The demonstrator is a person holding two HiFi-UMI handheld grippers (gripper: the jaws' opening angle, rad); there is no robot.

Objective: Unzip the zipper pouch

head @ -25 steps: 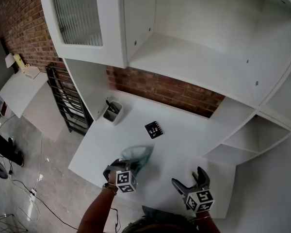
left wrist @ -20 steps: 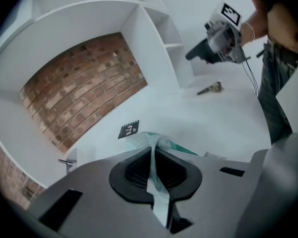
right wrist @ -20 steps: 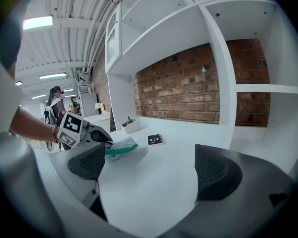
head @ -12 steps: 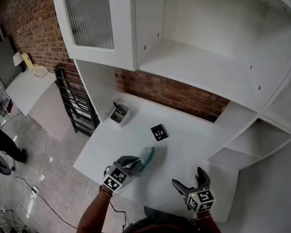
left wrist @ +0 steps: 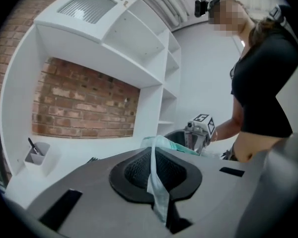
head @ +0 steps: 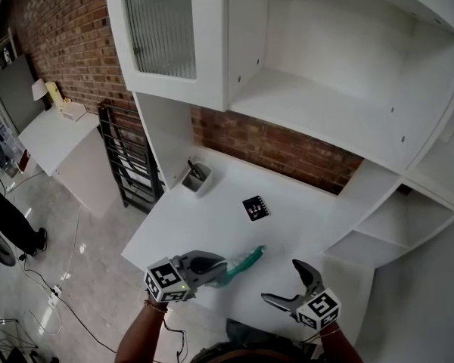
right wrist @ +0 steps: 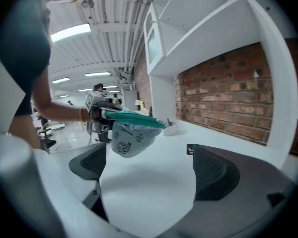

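Zipper pouch [head: 242, 264], held off the white tabletop [head: 212, 218] by the left gripper [head: 214, 269], whose jaws are clamped on a thin edge of the pouch fabric at one end. From that grip the pouch extends straight out in front of the left gripper, towards the right gripper [head: 281, 280]. The right gripper's jaws stand wide apart with nothing between them. In its own view the pouch [right wrist: 130, 133] hangs ahead of the jaws and well clear of them, closer to one pad than to the other.

We judge the step in hand to be the presentation of the pouch. One end is anchored and the zipper is not yet worked. The next move, as we read it, calls for the right gripper to come in along the zipper line, find the puller and close on it. It would then draw the puller away while the left gripper keeps its hold. We cannot locate the puller in any view.

The pouch is pale, soft fabric printed with small dark figures, sagging below a teal zipper band that runs along its top edge. The band appears closed.
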